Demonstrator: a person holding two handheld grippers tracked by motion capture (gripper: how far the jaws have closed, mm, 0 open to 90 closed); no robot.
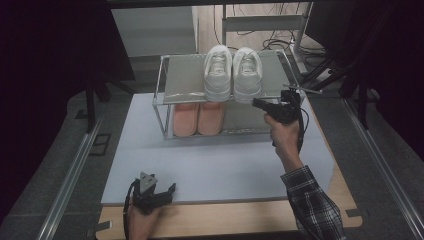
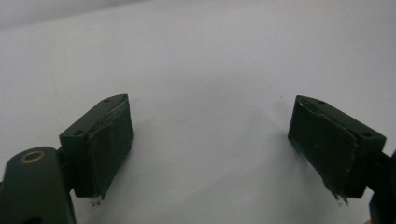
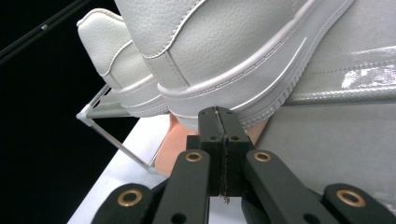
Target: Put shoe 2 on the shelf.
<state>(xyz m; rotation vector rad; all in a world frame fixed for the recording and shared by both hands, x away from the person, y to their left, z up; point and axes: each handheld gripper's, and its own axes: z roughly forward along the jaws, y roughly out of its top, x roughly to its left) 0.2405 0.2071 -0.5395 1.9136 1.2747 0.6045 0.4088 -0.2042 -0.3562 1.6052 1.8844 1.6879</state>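
**Technician:** Report the condition of both tools.

**Supervisor:** Your right gripper has its jaws pressed flat together with nothing between them. In the right gripper view the tips sit at the heel of the right-hand white leather sneaker; whether they touch the sole cannot be told. That sneaker stands beside its mate, the left-hand white leather sneaker, on the top shelf of the two-tier wire shoe rack. Both heels overhang the front edge of the shelf. Your left gripper has its jaws spread wide and holds nothing. It rests low over the pale grey mat near the front of the wooden table, well apart from the rack.

**Technician:** What faults should you guard against?

**Supervisor:** Three, as judged from here.
1. Pushing with closed jaws gives no hold. The sneaker may pivot, skew against its mate, or slide too far back.
2. Pressing upward under the overhanging heel may tip the shoe forward off the shelf.
3. The rack is light. A hard push may shift it on the mat and disturb the pair of pink slippers on the lower tier.

**Technician:** Any markings to record?

**Supervisor:** None legible. No brand, label or writing can be read on the sneakers, slippers or rack.
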